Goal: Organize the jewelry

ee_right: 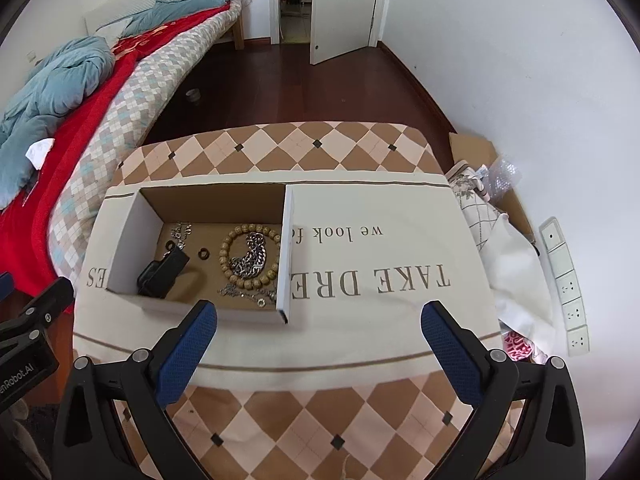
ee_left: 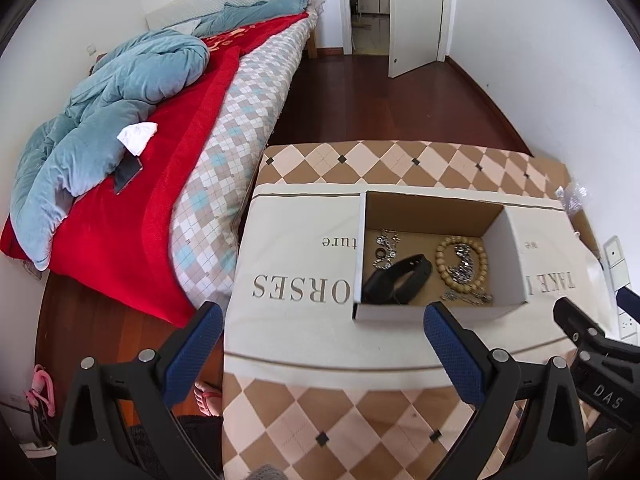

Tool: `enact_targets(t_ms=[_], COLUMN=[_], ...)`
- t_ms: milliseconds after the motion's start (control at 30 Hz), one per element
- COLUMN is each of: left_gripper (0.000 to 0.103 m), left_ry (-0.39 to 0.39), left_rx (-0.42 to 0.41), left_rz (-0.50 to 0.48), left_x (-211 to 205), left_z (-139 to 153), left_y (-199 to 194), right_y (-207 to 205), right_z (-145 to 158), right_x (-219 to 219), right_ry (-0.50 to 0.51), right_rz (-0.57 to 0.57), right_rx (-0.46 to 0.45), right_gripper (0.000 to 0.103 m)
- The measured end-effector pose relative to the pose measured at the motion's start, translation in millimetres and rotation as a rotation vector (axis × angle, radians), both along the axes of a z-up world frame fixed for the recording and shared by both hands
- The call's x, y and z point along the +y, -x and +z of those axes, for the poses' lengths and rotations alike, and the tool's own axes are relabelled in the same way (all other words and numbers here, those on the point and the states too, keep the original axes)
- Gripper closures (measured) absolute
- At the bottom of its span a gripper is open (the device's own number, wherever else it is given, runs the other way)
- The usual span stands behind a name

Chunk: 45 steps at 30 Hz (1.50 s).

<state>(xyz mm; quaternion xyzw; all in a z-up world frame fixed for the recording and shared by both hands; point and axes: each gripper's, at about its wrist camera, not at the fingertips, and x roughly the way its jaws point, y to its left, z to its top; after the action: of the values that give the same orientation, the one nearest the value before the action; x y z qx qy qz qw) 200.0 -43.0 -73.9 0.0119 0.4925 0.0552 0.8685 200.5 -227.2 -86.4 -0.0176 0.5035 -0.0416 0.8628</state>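
Note:
An open cardboard box (ee_left: 516, 256) (ee_right: 124, 236) sits on a cream printed cloth (ee_left: 296, 264) (ee_right: 380, 308) on the table. In it lie a wooden bead bracelet (ee_left: 442, 258) (ee_right: 228, 254), a silver chain (ee_left: 464, 268) (ee_right: 252, 258) on top of the beads, a black band (ee_left: 400, 280) (ee_right: 162, 274), a small dark ring (ee_right: 204, 254) and other silver pieces (ee_left: 386, 242) (ee_right: 180, 232). My left gripper (ee_left: 324, 316) is open and empty, near the box's front edge. My right gripper (ee_right: 320, 314) is open and empty, to the right of the box.
The table has a brown diamond-pattern cover (ee_left: 360, 412) (ee_right: 304, 420). A bed (ee_left: 168, 128) (ee_right: 96, 92) with a red blanket and a blue duvet stands at the left. Fabric and bubble wrap (ee_right: 492, 208) lie at the table's right. A power strip (ee_right: 564, 288) lies by the wall.

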Motion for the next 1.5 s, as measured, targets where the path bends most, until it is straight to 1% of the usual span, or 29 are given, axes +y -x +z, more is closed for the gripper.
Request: enact_targets(t_ms=[200,533,633,767,1033,1167,1333,1500], left_gripper=[0.001,0.001,0.001,0.001,0.001,0.001,0.001,0.001], left_ry=[0.040,0.054,0.054,0.065,0.090,0.093,0.086,0.075], left_rx=[-0.031,-0.134,-0.153,-0.150,-0.158,-0.161,-0.170,-0.170], left_rz=[-0.005,-0.031,-0.043,-0.042,-0.036,-0.029,-0.026,-0.023], left_x=[-0.5,-1.8,-4.9,-9.1,-10.6,-10.0,-8.5,-9.8], left_z=[33.7,104.4,118.2,131.6,152.3,159.3,163.6,160.6], left_y=[33.4,92.8,106.9,124.5,151.0,158.7,161.2,154.5], right_y=[36.9,98.6,114.4,137.3,174.6,187.8,190.9,179.3], right_z=[35.2,117.4,137.6,161.8,191.2,200.4,203.1,199.2], right_x=[4.2,3.1,2.2,0.5,-1.7,-2.9,-4.6,-1.7], right_ry=[0.001,-0.009,-0.009,0.008,0.021,0.025,0.021,0.025], right_rz=[0.029,0.044,0.044,0.038,0.035,0.038,0.046,0.051], right_rx=[-0.044,-0.172,-0.207,-0.254,-0.291,-0.299,-0.291,-0.282], right_gripper=[0.000,0.000,0.000,0.000,0.000,0.000,0.000,0.000])
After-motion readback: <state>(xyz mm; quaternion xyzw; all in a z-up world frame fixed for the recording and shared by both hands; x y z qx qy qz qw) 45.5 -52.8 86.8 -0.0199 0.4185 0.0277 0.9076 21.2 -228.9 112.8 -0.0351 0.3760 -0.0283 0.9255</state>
